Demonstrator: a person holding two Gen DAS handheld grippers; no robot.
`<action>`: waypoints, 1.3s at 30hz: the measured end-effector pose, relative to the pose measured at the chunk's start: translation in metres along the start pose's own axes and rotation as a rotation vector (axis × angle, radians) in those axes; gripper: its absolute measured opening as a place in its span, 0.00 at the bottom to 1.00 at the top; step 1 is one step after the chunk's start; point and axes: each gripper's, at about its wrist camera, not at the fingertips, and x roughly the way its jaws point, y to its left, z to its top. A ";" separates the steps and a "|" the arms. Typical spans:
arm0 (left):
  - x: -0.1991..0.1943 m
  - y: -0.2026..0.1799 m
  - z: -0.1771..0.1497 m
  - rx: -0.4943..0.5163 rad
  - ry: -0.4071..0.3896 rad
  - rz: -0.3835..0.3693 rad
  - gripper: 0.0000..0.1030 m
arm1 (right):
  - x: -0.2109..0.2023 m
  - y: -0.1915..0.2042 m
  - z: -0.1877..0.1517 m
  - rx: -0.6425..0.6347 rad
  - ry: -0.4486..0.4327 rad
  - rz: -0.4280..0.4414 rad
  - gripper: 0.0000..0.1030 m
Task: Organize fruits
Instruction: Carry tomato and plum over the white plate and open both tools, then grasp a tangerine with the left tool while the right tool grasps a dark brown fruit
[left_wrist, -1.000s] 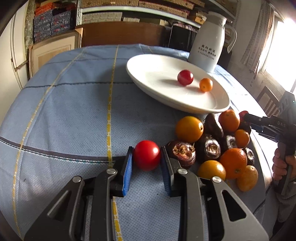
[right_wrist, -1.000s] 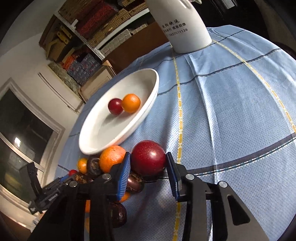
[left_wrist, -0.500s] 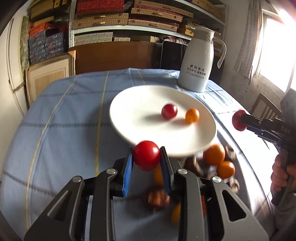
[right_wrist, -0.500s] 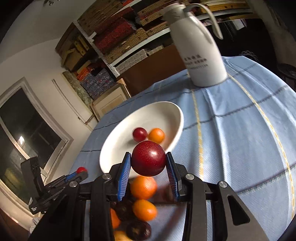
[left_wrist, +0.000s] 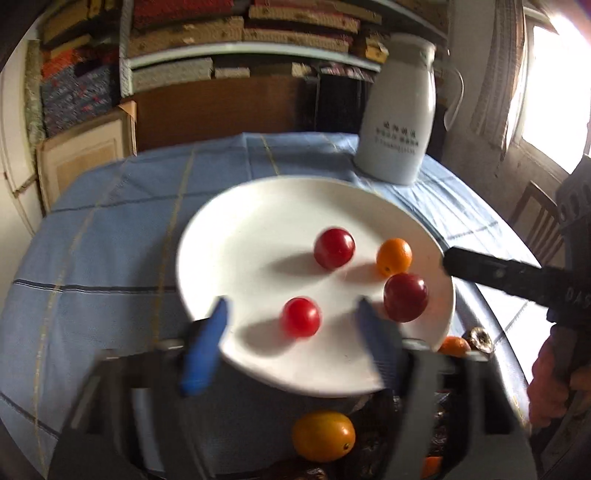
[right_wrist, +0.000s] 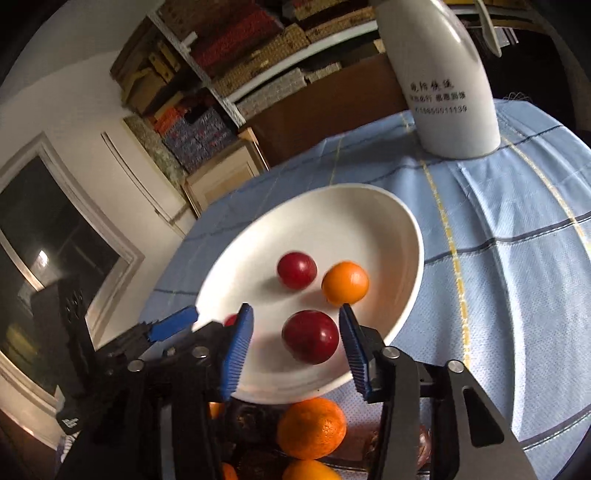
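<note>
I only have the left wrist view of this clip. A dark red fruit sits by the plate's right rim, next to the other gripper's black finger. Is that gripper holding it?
Observer: No. In the right wrist view the right gripper has just been opening. The dark red fruit is between its pads, clear of both.
Operator: Is it inside the plate?
Observer: It is over the plate, near the close rim, in front of the small orange.
Operator: My jug is blurred. Is the print legible?
Observer: Yes, the white jug shows characters above a row of digits.
</note>
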 end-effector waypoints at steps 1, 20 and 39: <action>-0.006 0.002 0.000 -0.005 -0.019 0.009 0.78 | -0.004 0.000 -0.001 -0.008 -0.014 -0.012 0.54; -0.051 0.001 -0.073 -0.042 -0.010 0.022 0.95 | -0.064 -0.051 -0.042 0.158 -0.117 -0.111 0.82; -0.044 0.044 -0.069 -0.126 0.040 0.138 0.95 | -0.064 -0.049 -0.047 0.141 -0.094 -0.124 0.82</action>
